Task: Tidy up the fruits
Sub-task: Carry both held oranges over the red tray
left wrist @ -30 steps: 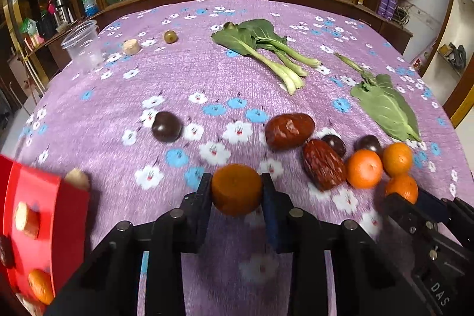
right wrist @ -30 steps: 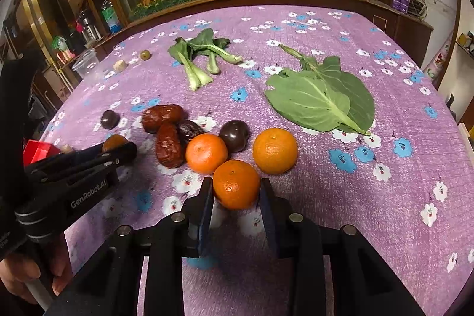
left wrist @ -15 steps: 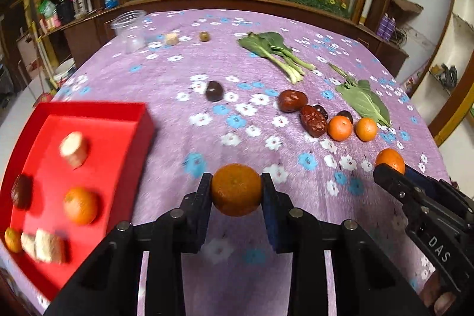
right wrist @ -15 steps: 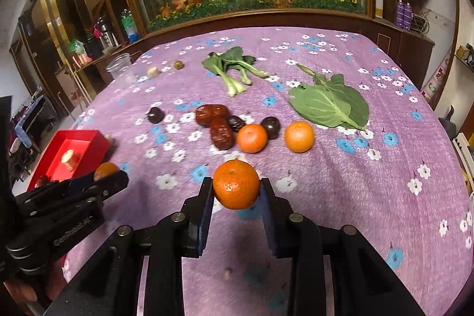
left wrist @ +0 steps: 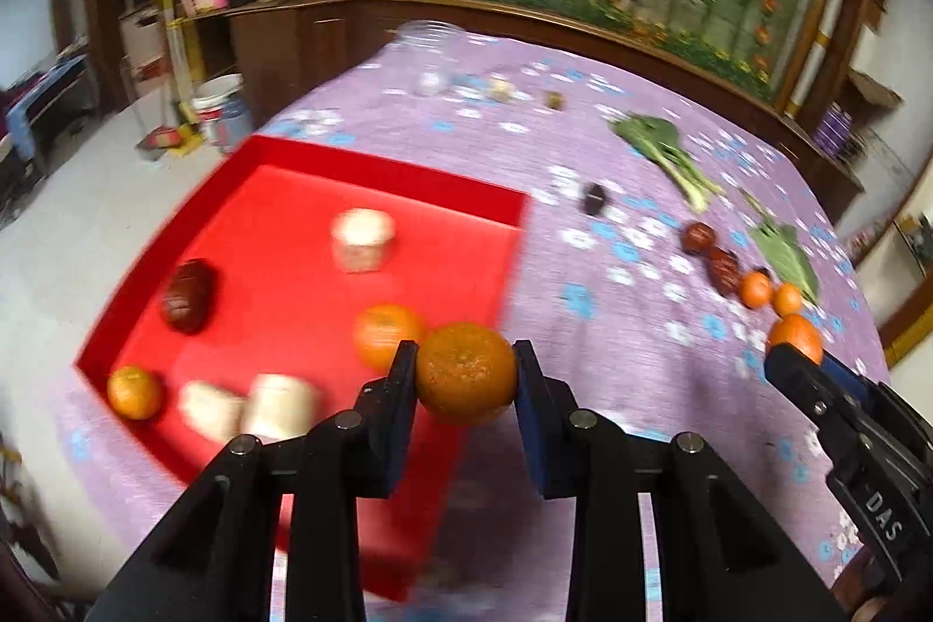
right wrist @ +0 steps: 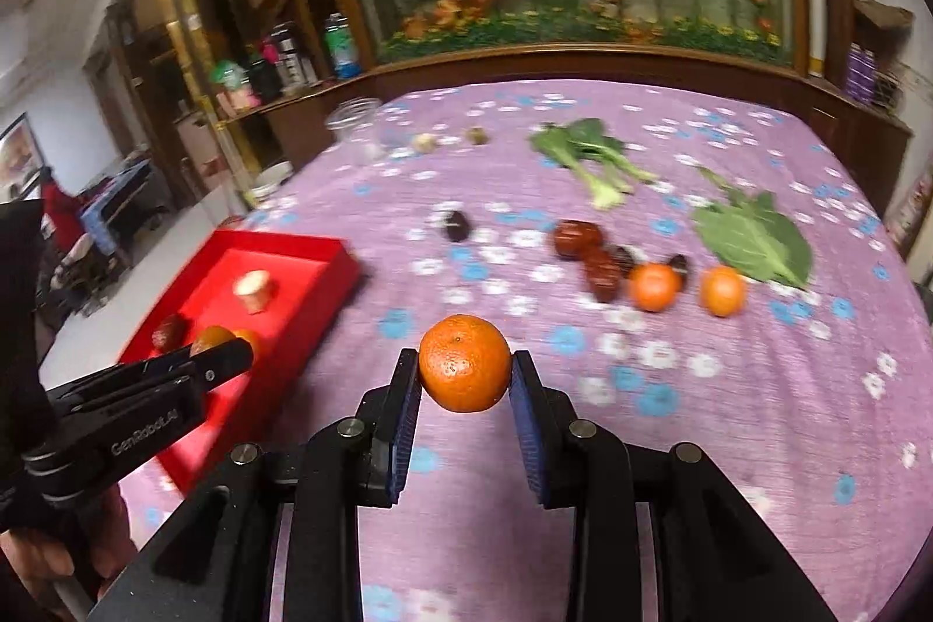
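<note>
You've carried both oranges off the cloth: your left gripper (left wrist: 466,374) clamps its orange (left wrist: 466,371) at the tray's (left wrist: 373,173) right edge, while the right gripper (right wrist: 465,366) pinches another orange (right wrist: 465,362) just right of it, so dropping comes next.

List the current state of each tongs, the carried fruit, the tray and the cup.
Left tongs: shut on a tangerine.
Right tongs: shut on an orange.
Red tray: on the table, partly filled.
Plastic cup: upright; blurred.
</note>
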